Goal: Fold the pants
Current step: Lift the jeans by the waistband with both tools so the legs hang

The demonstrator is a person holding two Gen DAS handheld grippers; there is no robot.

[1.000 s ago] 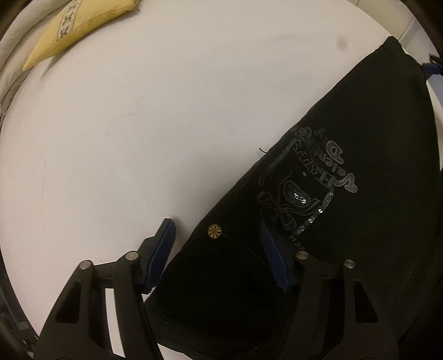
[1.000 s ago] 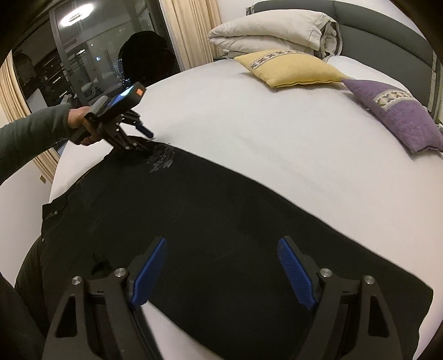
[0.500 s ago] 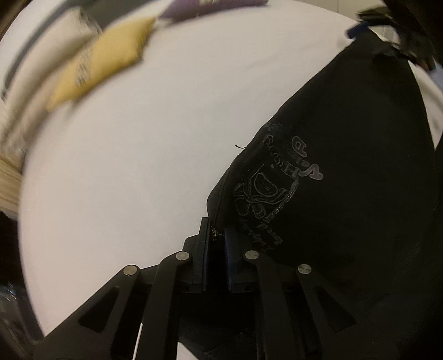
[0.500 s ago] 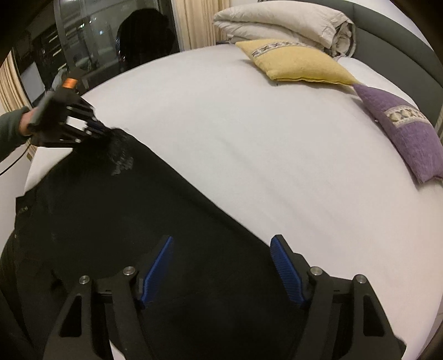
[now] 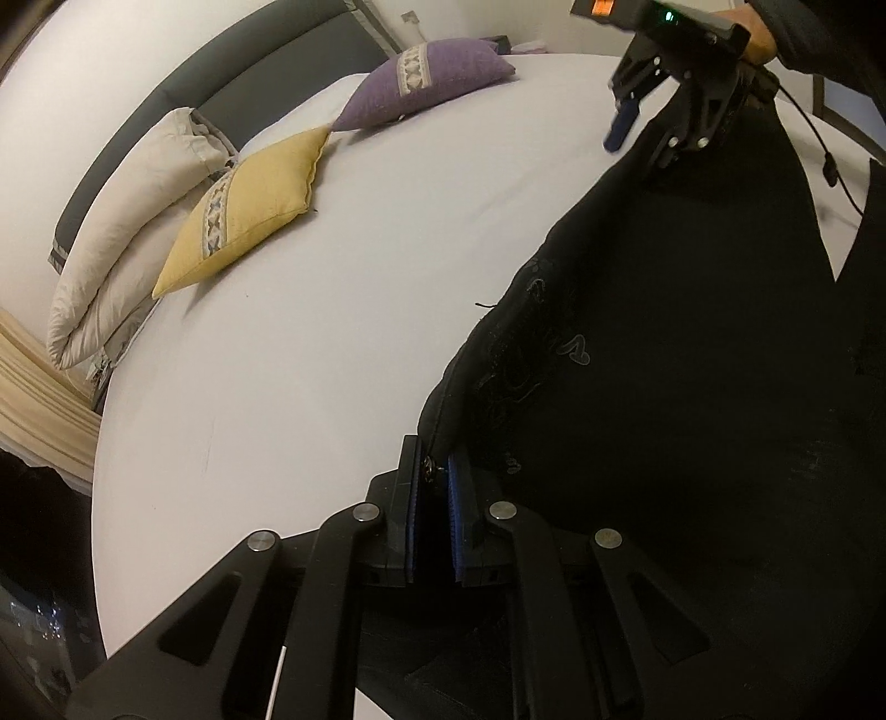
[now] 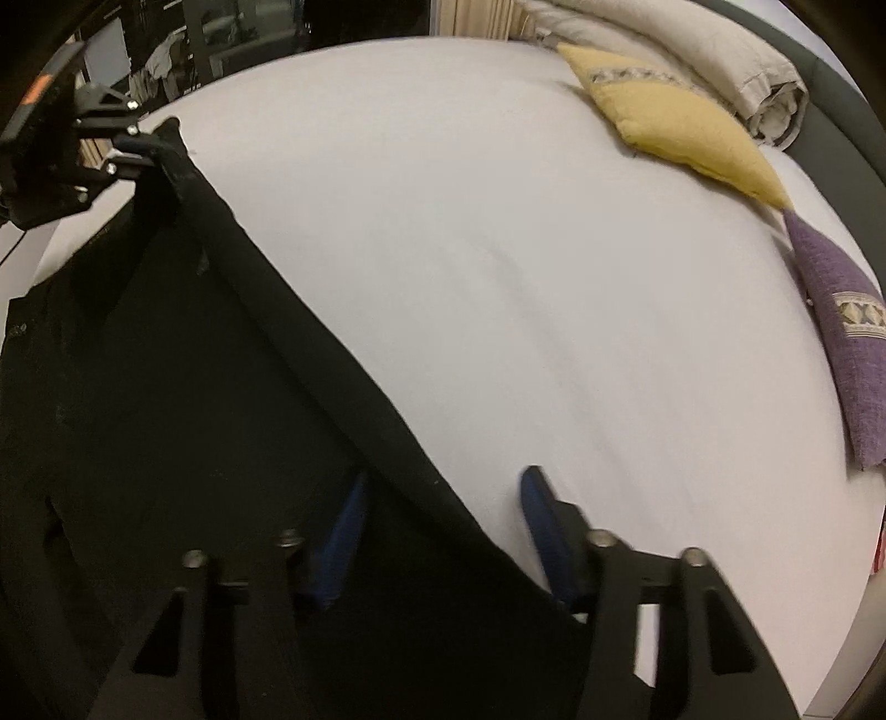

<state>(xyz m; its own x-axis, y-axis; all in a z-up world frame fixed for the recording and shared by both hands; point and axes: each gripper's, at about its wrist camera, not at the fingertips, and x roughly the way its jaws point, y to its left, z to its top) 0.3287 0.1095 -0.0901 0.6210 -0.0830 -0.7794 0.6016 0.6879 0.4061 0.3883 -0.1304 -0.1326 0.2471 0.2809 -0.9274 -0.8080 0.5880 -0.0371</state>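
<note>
Black pants (image 5: 692,387) lie spread on the white bed (image 5: 332,332). My left gripper (image 5: 434,482) is shut on the waistband corner by the metal button and holds it lifted off the sheet. In the right wrist view it (image 6: 147,152) shows at the top left, with the pants (image 6: 166,387) stretching down from it. My right gripper (image 6: 443,531) straddles the far long edge of the pants further along. Its jaws are closing, with the cloth edge between the blue pads (image 6: 338,543) and a gap still showing. From the left wrist view the right gripper (image 5: 648,138) sits at the pants' far end.
A yellow pillow (image 5: 249,210), a purple pillow (image 5: 426,77) and a folded cream duvet (image 5: 127,221) lie by the grey headboard. The same yellow pillow (image 6: 675,127) and purple pillow (image 6: 847,343) appear at the right. A hand (image 5: 753,33) holds the right gripper.
The left gripper shut on the waistband corner and lifted it, tilting up. The right gripper moved over the pants' far edge and dropped lower, its jaws narrowing.
</note>
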